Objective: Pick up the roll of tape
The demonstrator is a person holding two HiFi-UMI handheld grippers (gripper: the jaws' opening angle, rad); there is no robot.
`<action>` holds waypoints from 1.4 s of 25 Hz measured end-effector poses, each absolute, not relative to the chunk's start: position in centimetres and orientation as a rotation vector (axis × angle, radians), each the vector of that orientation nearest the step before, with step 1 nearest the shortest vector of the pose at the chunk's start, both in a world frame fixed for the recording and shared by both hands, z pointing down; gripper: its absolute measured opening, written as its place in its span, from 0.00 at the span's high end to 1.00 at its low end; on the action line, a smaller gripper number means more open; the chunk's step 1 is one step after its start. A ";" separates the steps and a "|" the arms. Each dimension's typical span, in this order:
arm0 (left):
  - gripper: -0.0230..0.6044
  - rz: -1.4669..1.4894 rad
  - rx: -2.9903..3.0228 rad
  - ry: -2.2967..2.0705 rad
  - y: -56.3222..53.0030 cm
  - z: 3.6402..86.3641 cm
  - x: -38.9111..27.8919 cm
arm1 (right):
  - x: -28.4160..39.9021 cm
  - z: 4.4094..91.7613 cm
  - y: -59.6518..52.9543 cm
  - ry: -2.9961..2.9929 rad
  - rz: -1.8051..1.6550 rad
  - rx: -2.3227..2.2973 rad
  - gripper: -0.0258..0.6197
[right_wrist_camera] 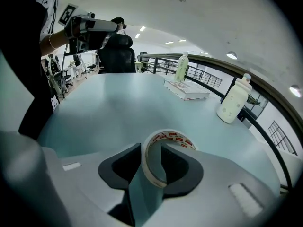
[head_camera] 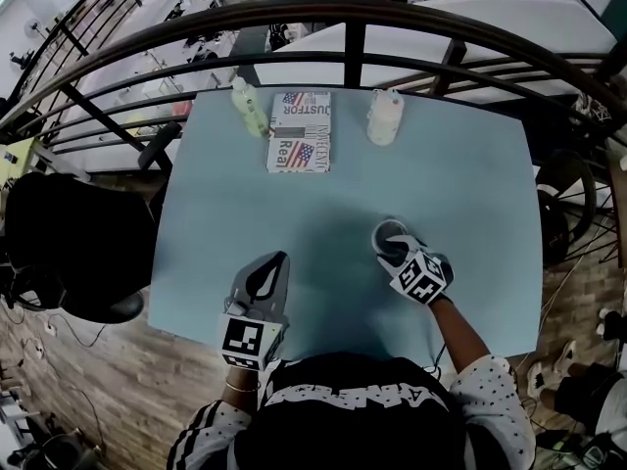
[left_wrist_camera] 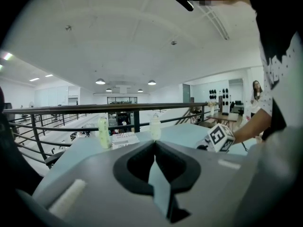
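Head view: I stand at the near edge of a pale blue table (head_camera: 294, 213) with one set of tongs in each hand.
Railing (head_camera: 353, 13): dark metal bars that curve behind the table's far edge.
Chair (head_camera: 69, 243): black, just off the table's left edge.
Book (head_camera: 300, 130): lies flat near the far edge, left of centre, with a flag print on its cover.
Bottles: the green bottle (head_camera: 249, 106) stands upright just beside the book's left side. The white bottle (head_camera: 384, 116) stands upright to the book's right, apart from it.
Left tongs (left_wrist_camera: 155, 143): over the near-left part of the table, pointing toward the far edge. My left gripper view shows the jaw tips pressed together with nothing between them. Only the table surface shows through the gap behind the tips. They grip no object.
Right tongs (right_wrist_camera: 151, 148): tilted steeply down over the near-right part of the table, jaws spread wide. My right gripper view shows the near wall of the roll standing between the pads. One jaw is outside the ring and the other reaches into its hole. The pads are not clamped on the wall.
Roll of tape (head_camera: 390, 229): lies flat on the table, right of centre, at the tips of my right tongs. It is whitish with red print along its rim, and well apart from the left tongs.
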State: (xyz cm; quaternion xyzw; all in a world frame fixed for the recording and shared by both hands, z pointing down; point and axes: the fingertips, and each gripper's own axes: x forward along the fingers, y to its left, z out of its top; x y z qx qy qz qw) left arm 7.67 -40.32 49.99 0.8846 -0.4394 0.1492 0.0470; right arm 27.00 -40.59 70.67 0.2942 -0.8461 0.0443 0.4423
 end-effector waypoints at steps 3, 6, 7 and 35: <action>0.96 0.447 2.687 -1.340 -40.4 50.1 7.3 | 26.7 71.2 -40.5 -2.089 0.123 0.697 0.75; 0.96 0.447 2.685 -1.341 -40.5 50.1 7.0 | 26.5 71.4 -40.5 -2.090 0.141 0.685 0.75; 0.96 0.446 2.685 -1.344 -40.5 50.1 6.9 | 26.5 71.4 -40.5 -2.090 0.138 0.679 0.76; 0.96 0.466 2.698 -1.368 -38.9 48.9 6.4 | 26.9 69.7 -39.8 -2.078 0.120 0.749 0.88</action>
